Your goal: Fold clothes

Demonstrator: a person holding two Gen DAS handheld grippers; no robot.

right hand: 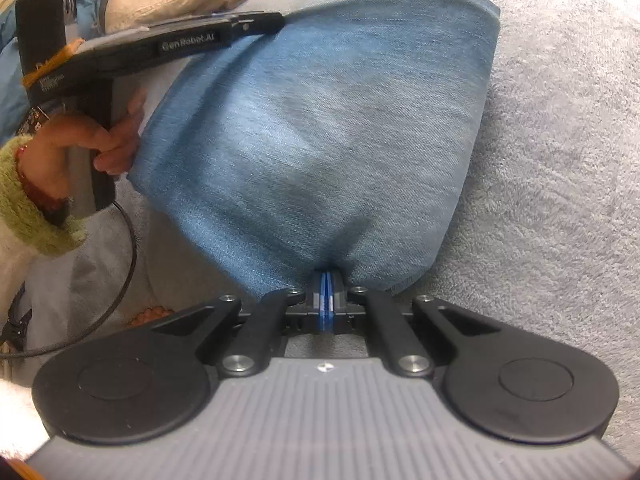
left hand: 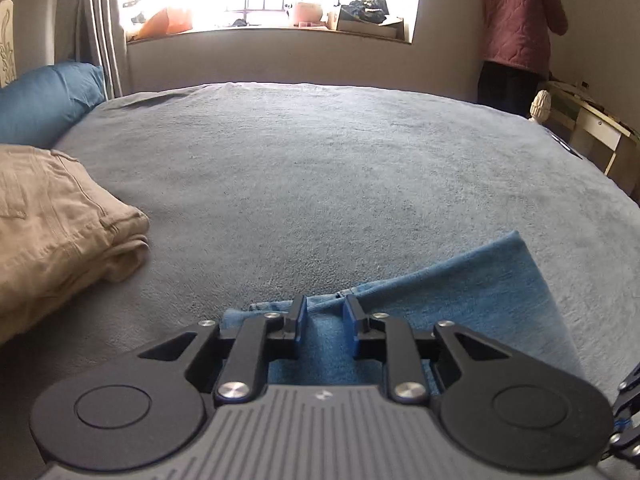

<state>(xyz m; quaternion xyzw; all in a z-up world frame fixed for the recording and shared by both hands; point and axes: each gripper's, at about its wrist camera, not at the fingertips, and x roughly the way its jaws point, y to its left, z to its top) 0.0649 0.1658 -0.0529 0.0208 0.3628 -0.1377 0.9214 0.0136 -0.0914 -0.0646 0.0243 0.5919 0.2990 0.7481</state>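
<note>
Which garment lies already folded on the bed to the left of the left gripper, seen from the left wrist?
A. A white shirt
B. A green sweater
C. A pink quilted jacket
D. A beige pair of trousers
D: the beige trousers lie folded in a stack on the grey blanket, apart from the blue jeans that the right gripper pinches.

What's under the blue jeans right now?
The blue jeans lie on the grey blanket, which shows all round them. Anything directly beneath the denim is covered; the right gripper pinches the near edge.
</note>
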